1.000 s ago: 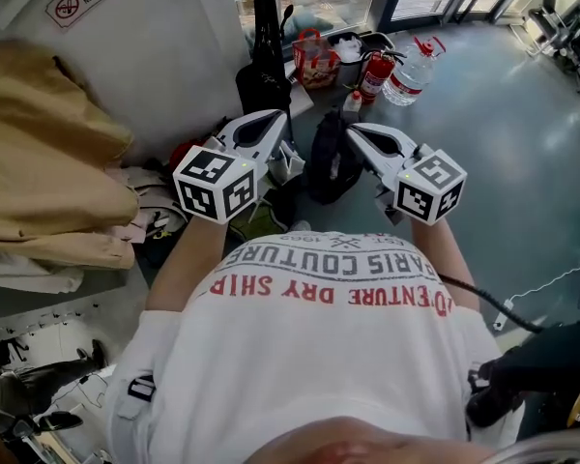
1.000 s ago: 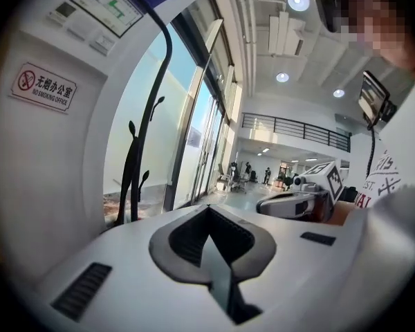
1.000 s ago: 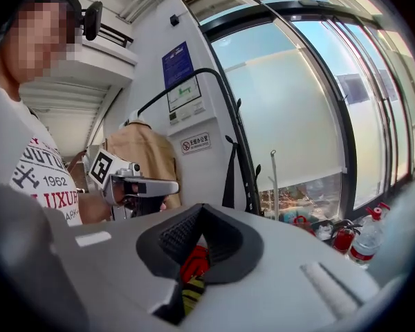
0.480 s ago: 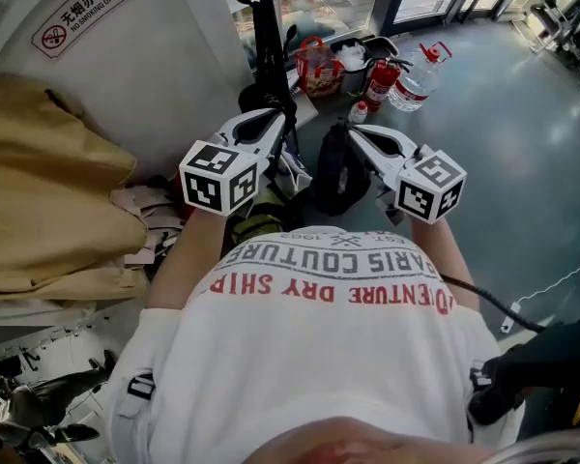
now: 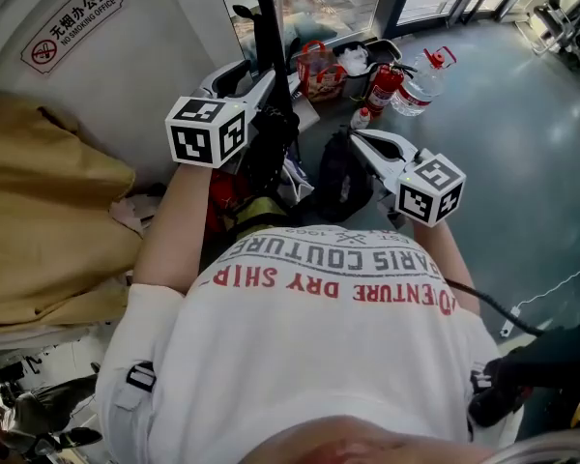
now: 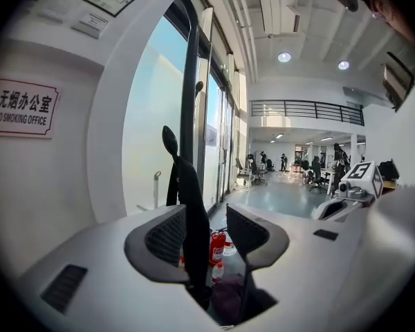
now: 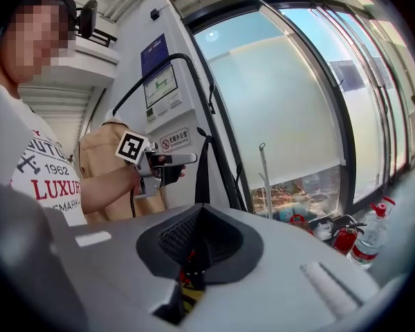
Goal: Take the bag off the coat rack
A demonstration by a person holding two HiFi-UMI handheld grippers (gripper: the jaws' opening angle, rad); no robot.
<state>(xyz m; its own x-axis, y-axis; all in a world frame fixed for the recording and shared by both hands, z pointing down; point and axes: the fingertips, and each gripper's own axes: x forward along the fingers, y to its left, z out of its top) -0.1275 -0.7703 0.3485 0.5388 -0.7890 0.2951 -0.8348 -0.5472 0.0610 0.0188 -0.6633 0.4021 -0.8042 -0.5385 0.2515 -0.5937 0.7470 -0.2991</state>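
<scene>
A wall sign (image 6: 17, 109) reading "NO SMOKING OFFICE" under Chinese characters hangs left of a black coat rack (image 6: 189, 81). A person in a white T-shirt (image 5: 319, 356) printed "ADVENTURE DRY SHIP" and "PARIS COUTURE" works on a black bag (image 5: 343, 177).

The left gripper (image 6: 207, 216) is raised and held nearly level, reaching up to the rack pole. Its fingers (image 6: 166, 237) have just been opening and stand released, with the bag's black strap (image 6: 187, 199) between them, close against the left one. The right gripper (image 7: 200, 216) sits lower, beside the bag, and also points nearly level. Its fingers (image 7: 225, 244) are clenched on the strap, which rises from them toward a hook on the rack.

Only the head view shows the bag itself, low between the two grippers beside the pole, and a tan coat (image 5: 48, 230) at the left. Only the right gripper view shows the left gripper side-on with the person's forearm (image 7: 104, 182) behind it, and "LUXUR" on the shirt. A red fire extinguisher (image 5: 380, 83) and a water bottle (image 5: 416, 83) stand on the floor (image 5: 522, 143) by the window.
</scene>
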